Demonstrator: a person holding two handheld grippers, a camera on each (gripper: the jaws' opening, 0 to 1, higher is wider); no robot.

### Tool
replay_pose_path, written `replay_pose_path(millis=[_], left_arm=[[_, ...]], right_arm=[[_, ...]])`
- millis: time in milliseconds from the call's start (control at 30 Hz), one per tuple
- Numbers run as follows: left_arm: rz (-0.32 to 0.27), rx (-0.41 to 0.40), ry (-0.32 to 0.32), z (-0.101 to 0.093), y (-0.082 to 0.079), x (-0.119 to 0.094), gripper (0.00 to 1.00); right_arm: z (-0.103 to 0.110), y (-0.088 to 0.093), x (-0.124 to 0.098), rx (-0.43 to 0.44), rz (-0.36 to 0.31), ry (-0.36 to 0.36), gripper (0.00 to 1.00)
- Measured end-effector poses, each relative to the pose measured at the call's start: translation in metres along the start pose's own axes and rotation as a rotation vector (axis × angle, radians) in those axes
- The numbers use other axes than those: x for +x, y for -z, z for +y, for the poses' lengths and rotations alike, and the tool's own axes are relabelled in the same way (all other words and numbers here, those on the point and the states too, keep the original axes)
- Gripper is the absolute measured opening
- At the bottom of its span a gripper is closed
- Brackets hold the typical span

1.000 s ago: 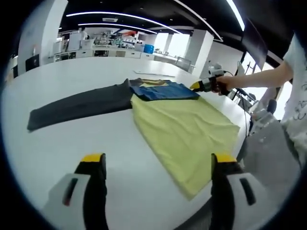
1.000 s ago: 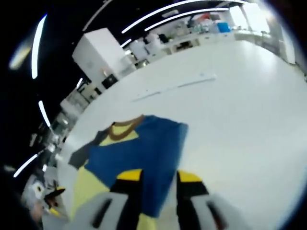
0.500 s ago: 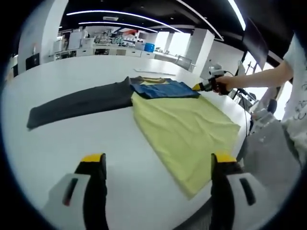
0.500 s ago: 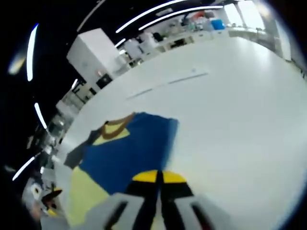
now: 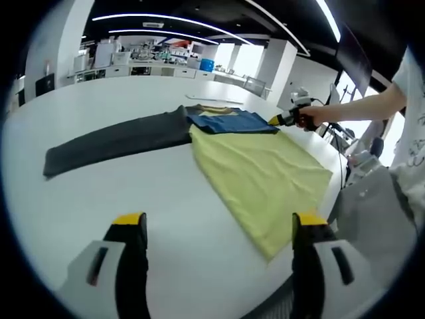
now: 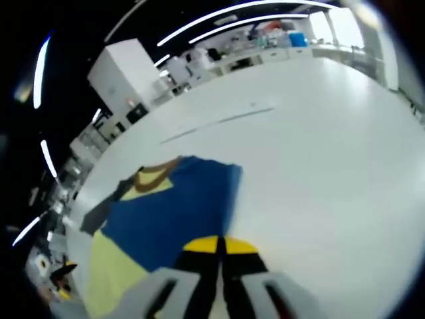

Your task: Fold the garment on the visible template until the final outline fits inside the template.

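Observation:
A garment lies flat on the white table (image 5: 93, 199): yellow body (image 5: 262, 176), blue shoulder panel (image 5: 229, 121) and a long dark grey sleeve (image 5: 113, 141) stretched out to the left. In the left gripper view my left gripper (image 5: 219, 222) hovers open over bare table short of the yellow hem, nothing between its jaws. At the panel's right edge, my right gripper (image 5: 277, 120) is held by a hand. In the right gripper view the right gripper (image 6: 218, 244) is shut on the edge of the blue panel (image 6: 172, 209), with the brown collar (image 6: 154, 176) beyond.
A thin pale strip (image 6: 219, 123) lies on the table past the collar, also seen as a strip (image 5: 212, 100). The person's arm (image 5: 358, 109) reaches in from the right, above the table's right edge. Grey clothing (image 5: 372, 212) sits at the lower right. Desks and shelves stand far behind.
The right gripper's jaws closed on the blue panel's edge. The whole garment has since slid a little to the right on the table. My left gripper has stayed put.

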State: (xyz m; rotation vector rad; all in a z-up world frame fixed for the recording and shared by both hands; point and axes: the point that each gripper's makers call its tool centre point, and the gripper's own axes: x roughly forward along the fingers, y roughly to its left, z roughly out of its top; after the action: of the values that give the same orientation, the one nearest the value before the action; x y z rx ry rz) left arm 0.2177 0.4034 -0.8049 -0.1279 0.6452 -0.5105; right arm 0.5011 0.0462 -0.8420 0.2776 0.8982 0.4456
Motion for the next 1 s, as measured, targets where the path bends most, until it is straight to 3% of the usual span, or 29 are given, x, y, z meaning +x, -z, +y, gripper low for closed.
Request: replay_pose_path(millis=[533,833,933,1000], left_arm=[[-0.007,-0.002,-0.004,0.001,-0.002,-0.001,0.87],[-0.014,-0.006,-0.013,0.004,-0.002,-0.004,0.87],[-0.020,-0.006,-0.016,0.005,-0.004,-0.005,0.87],[-0.025,-0.009,-0.015,0.006,-0.005,-0.005,0.87]], right_arm=[[-0.007,0.001,-0.004,-0.014,-0.013,0.049,0.00],[0.000,0.003,-0.007,-0.010,-0.022,0.016,0.00],[0.004,0.003,-0.010,-0.037,-0.033,-0.027,0.09],[0.010,0.004,-0.013,-0.092,-0.049,-0.061,0.23]])
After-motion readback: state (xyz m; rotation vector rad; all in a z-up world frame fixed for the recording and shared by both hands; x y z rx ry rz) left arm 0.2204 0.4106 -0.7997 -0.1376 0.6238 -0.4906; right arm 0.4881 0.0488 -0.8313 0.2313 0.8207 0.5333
